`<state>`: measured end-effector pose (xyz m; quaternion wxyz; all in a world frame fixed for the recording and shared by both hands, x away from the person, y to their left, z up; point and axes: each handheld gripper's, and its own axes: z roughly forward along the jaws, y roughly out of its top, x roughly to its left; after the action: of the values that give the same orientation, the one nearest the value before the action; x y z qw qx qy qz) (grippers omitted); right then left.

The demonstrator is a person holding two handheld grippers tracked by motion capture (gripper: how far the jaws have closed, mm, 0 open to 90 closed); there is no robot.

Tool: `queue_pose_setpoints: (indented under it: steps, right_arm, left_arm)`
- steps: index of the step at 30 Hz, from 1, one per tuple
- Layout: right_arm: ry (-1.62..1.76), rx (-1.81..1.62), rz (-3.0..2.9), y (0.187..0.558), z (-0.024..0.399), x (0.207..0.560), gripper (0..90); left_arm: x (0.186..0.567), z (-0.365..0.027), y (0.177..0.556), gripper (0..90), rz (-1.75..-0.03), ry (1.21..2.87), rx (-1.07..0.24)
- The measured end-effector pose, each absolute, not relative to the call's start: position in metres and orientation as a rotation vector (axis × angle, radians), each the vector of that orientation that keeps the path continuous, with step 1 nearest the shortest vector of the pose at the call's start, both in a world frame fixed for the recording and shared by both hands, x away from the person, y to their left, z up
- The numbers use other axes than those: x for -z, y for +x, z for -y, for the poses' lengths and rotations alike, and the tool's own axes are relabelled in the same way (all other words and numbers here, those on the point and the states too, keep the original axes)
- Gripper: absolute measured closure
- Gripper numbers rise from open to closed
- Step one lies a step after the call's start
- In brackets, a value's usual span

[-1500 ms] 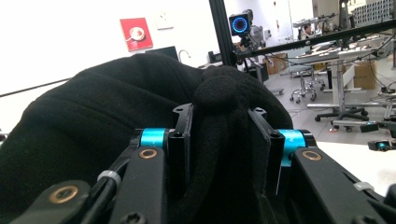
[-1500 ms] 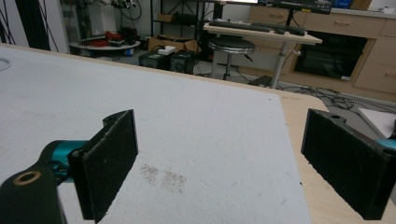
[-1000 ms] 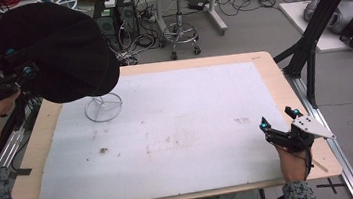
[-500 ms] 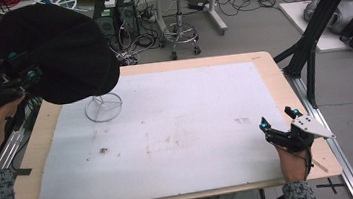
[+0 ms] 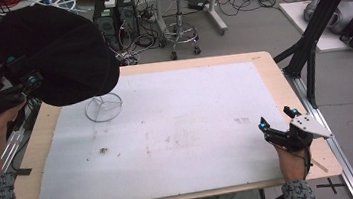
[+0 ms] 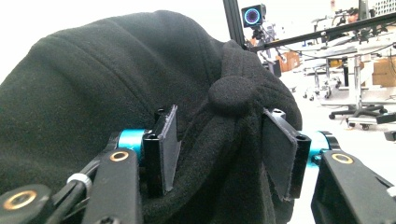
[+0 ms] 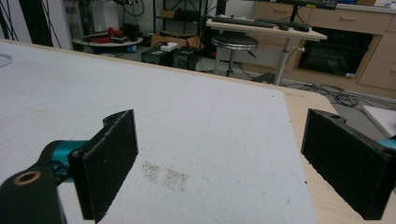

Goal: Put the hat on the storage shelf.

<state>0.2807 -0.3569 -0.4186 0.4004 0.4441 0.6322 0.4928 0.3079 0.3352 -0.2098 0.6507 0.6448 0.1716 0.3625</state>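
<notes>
Little had moved over the last second: the black fleece cap [image 5: 56, 53] shifted only slightly, still raised above the wire stand [image 5: 103, 108] at the table's far left, while the right gripper [image 5: 278, 119] stayed put. The left gripper [image 6: 219, 149] pinched the cap's crown, its jaws closed on the fabric either side of the top button [image 6: 231, 94]. The right gripper rested by the near right edge, jaws spread wide with nothing between them. Ahead of it lay the white mat [image 7: 196, 130], marked by a faint grey smudge [image 7: 166, 176], on the wooden table [image 5: 294, 93]. Beyond stood a stool [image 7: 234, 43], computer towers [image 5: 115, 13] and floor cables.
</notes>
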Motion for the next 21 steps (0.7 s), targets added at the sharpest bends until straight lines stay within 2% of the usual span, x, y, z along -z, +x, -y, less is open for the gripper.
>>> queue_pose_setpoints:
  steps: [21]
  right_arm:
    - [1.122,-1.245,-1.612,0.283,0.355,0.419,9.9]
  left_arm:
    - [0.224,-0.339,0.297,43.5,-0.407,1.452,-0.867]
